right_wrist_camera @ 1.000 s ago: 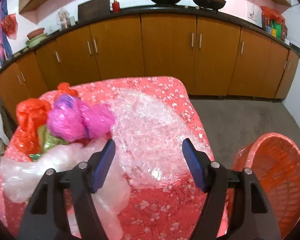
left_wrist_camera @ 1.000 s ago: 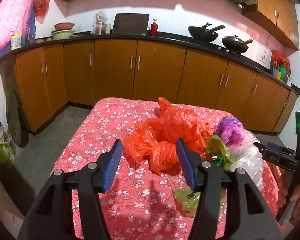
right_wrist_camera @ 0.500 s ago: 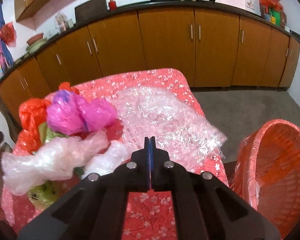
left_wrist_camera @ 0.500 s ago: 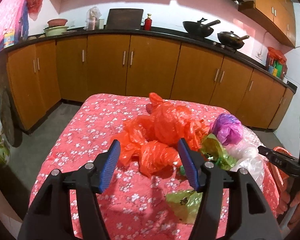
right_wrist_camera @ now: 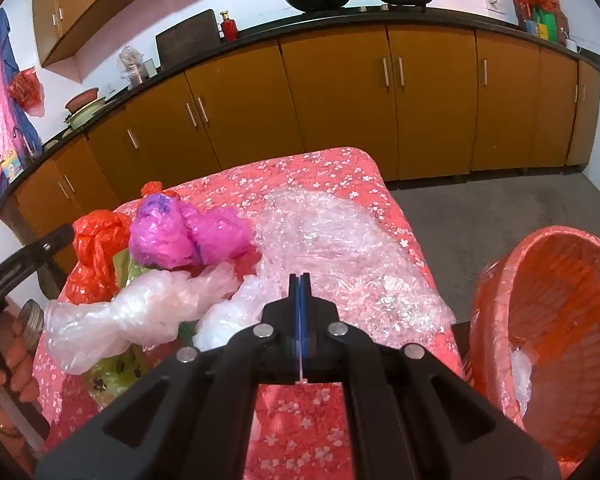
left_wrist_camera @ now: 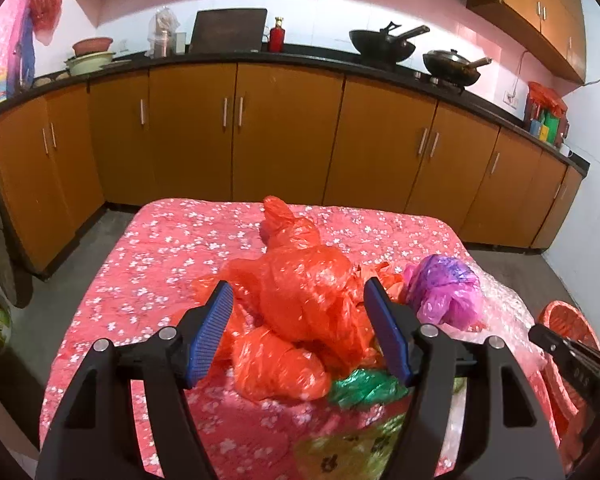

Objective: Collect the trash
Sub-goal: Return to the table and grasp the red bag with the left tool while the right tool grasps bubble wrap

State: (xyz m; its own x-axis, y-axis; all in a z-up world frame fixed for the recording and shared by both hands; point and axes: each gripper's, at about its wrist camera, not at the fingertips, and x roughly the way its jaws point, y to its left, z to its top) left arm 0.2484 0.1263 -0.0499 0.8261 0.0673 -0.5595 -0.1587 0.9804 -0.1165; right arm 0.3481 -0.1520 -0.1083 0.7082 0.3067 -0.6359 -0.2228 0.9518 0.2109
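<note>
Crumpled orange plastic bags [left_wrist_camera: 296,364] are heaped mid-table on the red flowered cloth [left_wrist_camera: 160,280]. Beside them lie a purple bag [left_wrist_camera: 444,292], a green bag [left_wrist_camera: 364,388], a twisted clear bag [right_wrist_camera: 132,312] and a sheet of bubble wrap [right_wrist_camera: 332,240]. My left gripper [left_wrist_camera: 298,288] hovers close over the orange heap. Its jaws are opening, the bags show between them, and the pads do not press on them. My right gripper [right_wrist_camera: 300,278] is shut above the near edge of the bubble wrap, with nothing visibly between its pads. An orange basket [right_wrist_camera: 560,300] stands right of the table.
Brown kitchen cabinets [left_wrist_camera: 284,132] run behind the table under a black counter with two woks [left_wrist_camera: 384,42]. Grey floor [right_wrist_camera: 480,208] lies between table and cabinets. A yellow-green bag [right_wrist_camera: 112,372] lies at the table's near left. A hand [right_wrist_camera: 12,364] holds the left gripper's handle.
My right gripper's jaws closed fully about half a second ago and have stayed shut. My left gripper has moved in toward the orange bags with its jaws spreading wider.
</note>
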